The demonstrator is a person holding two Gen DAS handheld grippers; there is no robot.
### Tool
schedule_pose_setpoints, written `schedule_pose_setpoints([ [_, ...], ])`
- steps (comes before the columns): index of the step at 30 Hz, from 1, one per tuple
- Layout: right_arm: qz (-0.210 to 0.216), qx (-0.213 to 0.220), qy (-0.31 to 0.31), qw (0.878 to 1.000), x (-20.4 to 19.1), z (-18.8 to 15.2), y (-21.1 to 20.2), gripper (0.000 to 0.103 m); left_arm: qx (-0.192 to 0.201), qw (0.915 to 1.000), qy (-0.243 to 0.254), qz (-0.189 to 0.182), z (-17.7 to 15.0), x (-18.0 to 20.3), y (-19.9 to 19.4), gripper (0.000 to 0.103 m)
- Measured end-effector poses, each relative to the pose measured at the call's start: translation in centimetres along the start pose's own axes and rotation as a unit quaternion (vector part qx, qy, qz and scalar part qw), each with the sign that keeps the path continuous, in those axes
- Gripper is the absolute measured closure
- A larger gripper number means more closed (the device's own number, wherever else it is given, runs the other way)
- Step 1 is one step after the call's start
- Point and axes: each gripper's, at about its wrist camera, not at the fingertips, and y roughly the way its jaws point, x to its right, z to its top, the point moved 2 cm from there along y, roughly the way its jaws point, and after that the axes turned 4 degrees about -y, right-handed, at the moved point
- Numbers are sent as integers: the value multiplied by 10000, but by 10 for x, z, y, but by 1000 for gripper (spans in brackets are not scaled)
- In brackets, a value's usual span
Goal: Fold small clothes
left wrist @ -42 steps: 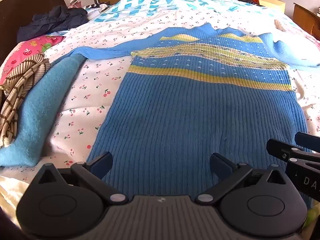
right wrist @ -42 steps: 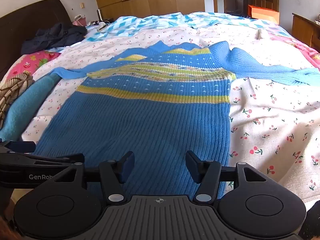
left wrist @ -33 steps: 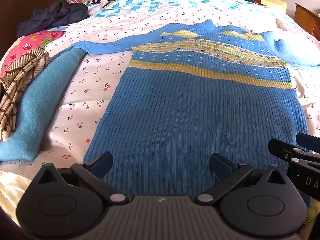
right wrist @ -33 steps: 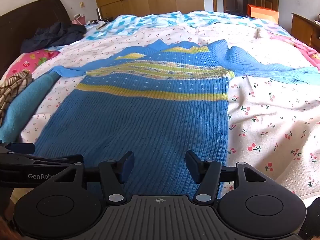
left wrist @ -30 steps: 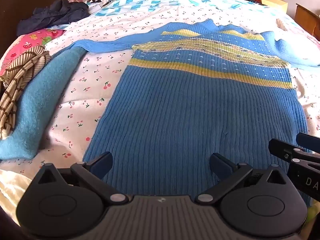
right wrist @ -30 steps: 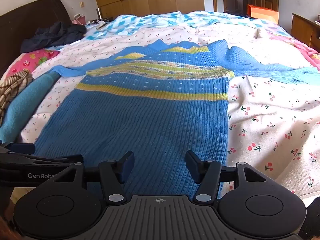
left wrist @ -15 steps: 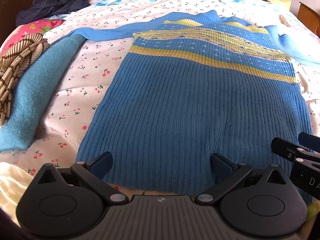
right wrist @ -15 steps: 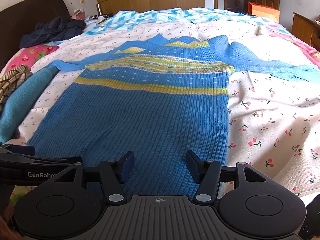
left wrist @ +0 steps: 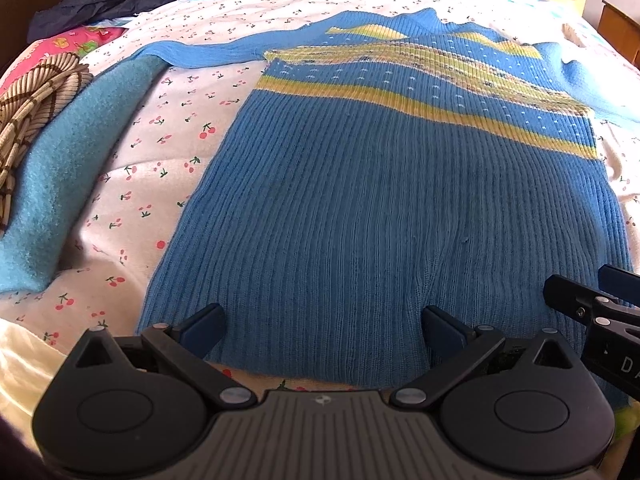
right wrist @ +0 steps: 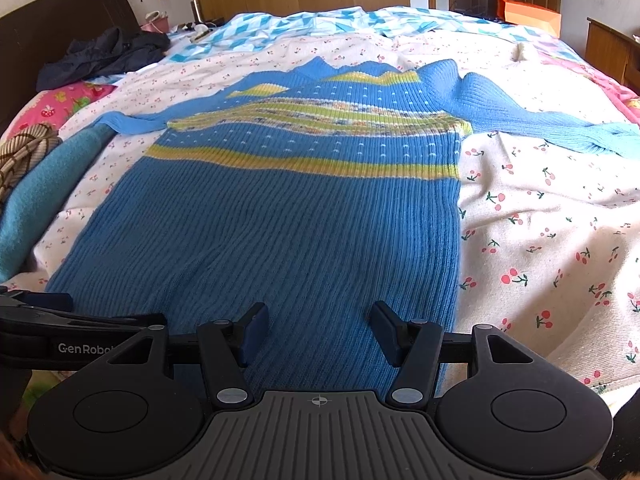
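A blue ribbed knit sweater (left wrist: 384, 200) with yellow stripes lies flat on the bed, hem toward me, both sleeves spread out; it also shows in the right wrist view (right wrist: 296, 208). My left gripper (left wrist: 324, 328) is open and empty, hovering at the hem's left part. My right gripper (right wrist: 318, 330) is open and empty at the hem's right part. The right gripper's fingers (left wrist: 580, 304) show at the right edge of the left wrist view. The left gripper's body (right wrist: 60, 340) shows at the left of the right wrist view.
The bed has a white cherry-print sheet (right wrist: 540, 220). A light-blue fleece garment (left wrist: 68, 168) and a brown striped garment (left wrist: 28, 108) lie left of the sweater. A dark jacket (right wrist: 104, 56) lies near the headboard. A blue-patterned quilt (right wrist: 320, 24) covers the far end.
Both grippers have dropped lower and drawn back toward the sweater's hem; the hem edge and the sheet below it now show in the left wrist view. Both stay open.
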Motion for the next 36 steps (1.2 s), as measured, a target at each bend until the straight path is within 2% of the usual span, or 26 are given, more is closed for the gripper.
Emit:
schedule_pose_setpoints([
  [14, 6, -30, 10, 10000, 0, 0, 2, 45, -56, 10000, -20, -29, -3, -2, 6, 0],
  [22, 16, -54, 42, 10000, 1, -2, 3, 45, -334, 9991, -196, -161, -13, -4, 13, 0],
  [32, 55, 40, 130, 9999, 6, 2, -2, 45, -302, 9991, -181, -215, -13, -5, 9, 0],
  [36, 31, 100, 123, 9999, 6, 3, -4, 45, -95, 9995, -234, -192, -14, -7, 0, 0],
])
